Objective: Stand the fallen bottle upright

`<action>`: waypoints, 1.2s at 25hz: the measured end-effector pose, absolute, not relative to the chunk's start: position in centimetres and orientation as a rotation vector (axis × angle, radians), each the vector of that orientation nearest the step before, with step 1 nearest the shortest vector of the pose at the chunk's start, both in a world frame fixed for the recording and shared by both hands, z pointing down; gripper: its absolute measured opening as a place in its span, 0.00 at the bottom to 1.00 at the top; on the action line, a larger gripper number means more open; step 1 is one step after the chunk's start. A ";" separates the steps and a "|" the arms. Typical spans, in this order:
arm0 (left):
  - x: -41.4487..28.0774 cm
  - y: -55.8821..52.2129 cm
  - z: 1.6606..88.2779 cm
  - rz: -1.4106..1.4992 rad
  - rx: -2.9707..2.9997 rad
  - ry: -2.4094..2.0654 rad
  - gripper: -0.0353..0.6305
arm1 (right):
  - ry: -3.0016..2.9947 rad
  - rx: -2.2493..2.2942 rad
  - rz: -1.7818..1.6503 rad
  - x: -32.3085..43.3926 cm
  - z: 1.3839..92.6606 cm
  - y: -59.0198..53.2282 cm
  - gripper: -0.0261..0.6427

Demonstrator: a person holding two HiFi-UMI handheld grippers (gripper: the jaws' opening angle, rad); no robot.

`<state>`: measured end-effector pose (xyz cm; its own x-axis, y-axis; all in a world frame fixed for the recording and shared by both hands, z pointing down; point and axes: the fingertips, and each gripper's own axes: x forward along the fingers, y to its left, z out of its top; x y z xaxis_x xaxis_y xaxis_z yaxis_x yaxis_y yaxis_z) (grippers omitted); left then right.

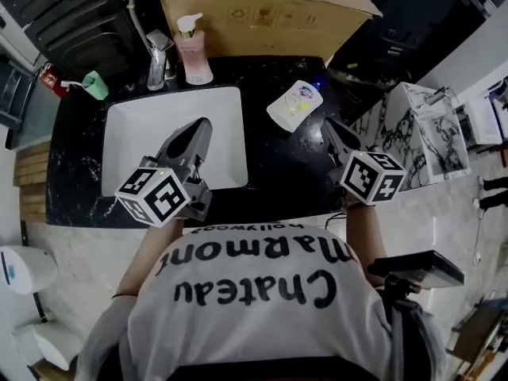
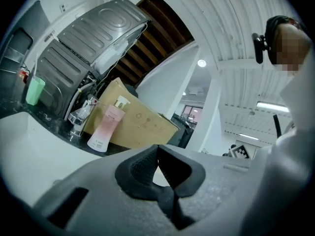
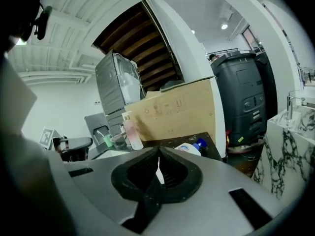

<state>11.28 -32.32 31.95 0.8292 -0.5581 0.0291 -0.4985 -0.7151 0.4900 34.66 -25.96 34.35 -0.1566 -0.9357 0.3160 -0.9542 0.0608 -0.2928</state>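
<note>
"Where is the fallen bottle (image 1: 294,105)?"

"It lies on its side on the dark counter (image 1: 278,173), just right of the white sink (image 1: 127,133). It is white, and its blue cap is at the far end."

"Is a gripper holding it?"

"No. The right gripper (image 1: 329,125) is near it, on its near right side, but does not touch it. Its jaws are pressed together with nothing in them."

"And the left gripper (image 1: 204,124)?"

"It hangs over the sink. Its jaws meet at the tips too, and it holds nothing."

"What else is there?"

"A pink pump bottle (image 1: 193,51) stands at the far side of the sink, beside the tap (image 1: 159,60). A green cup (image 1: 95,84) is at the far left. A big cardboard box (image 1: 262,10) sits behind them."
</note>
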 end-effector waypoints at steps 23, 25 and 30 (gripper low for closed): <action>6.2 -28.9 35.6 -0.083 2.313 -1.244 0.07 | -2.312 1.867 1.463 46.1 41.0 -38.2 0.06; 5.1 -28.5 35.8 -0.089 2.285 -1.282 0.08 | -2.275 1.888 1.538 46.8 41.9 -38.7 0.06; 3.9 -27.7 35.9 -0.100 2.265 -1.330 0.07 | -2.158 1.945 1.715 47.5 44.2 -39.8 0.13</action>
<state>3.90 -27.68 35.91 0.5181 -0.8347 0.1867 -0.7974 -0.3923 0.4586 47.54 -39.78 44.18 -0.3174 -0.8445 0.4312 -0.6108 -0.1658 -0.7742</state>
